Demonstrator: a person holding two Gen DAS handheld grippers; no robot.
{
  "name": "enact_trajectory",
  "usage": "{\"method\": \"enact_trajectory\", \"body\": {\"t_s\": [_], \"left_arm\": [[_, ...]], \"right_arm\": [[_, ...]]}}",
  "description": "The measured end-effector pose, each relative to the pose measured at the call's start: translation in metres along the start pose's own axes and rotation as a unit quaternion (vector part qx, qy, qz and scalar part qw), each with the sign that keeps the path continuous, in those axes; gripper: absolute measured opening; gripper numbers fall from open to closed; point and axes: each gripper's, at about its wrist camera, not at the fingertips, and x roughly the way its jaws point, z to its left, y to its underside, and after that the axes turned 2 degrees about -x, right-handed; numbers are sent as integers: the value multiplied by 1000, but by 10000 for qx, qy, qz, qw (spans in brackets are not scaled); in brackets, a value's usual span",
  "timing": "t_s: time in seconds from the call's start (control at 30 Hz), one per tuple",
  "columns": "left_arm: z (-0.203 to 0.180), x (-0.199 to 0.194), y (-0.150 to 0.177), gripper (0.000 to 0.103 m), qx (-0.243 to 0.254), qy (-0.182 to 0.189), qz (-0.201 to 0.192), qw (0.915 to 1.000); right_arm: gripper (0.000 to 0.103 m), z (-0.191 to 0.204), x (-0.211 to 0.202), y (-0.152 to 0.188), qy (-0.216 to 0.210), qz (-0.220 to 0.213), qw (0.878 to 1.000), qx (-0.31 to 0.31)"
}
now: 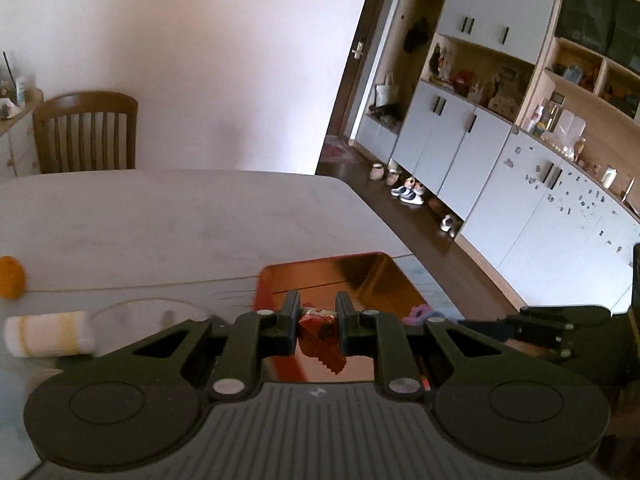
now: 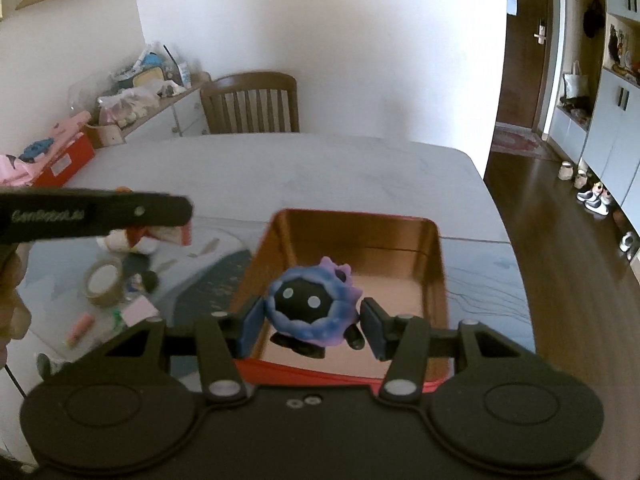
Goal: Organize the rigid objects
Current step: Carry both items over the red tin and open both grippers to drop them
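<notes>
Left tongs clamped on red crinkled wrapper above red tin; wrapper's lower part cut off by tong body. Right tongs stood apart either side of blue-purple figure at tin's near end, pads possibly not touching. Tape roll, blurred oddments on surface left of tin.

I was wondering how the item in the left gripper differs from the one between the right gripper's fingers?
The red wrapped packet is flat, crinkled and foil-like; the blue-purple figure is round, with a black face and white dot eyes. The left gripper pinches the packet tightly, while the right gripper stands wide around the figure, with a gap showing on one side. Both hang over the red tin.
</notes>
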Motion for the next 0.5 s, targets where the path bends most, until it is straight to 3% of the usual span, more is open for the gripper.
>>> {"method": "enact_trajectory", "body": {"t_s": [0.5], "left_arm": [[-35, 124, -3, 18, 63, -108, 806, 9967]], "right_arm": [[51, -37, 48, 5, -160, 490, 9976, -455]]}}
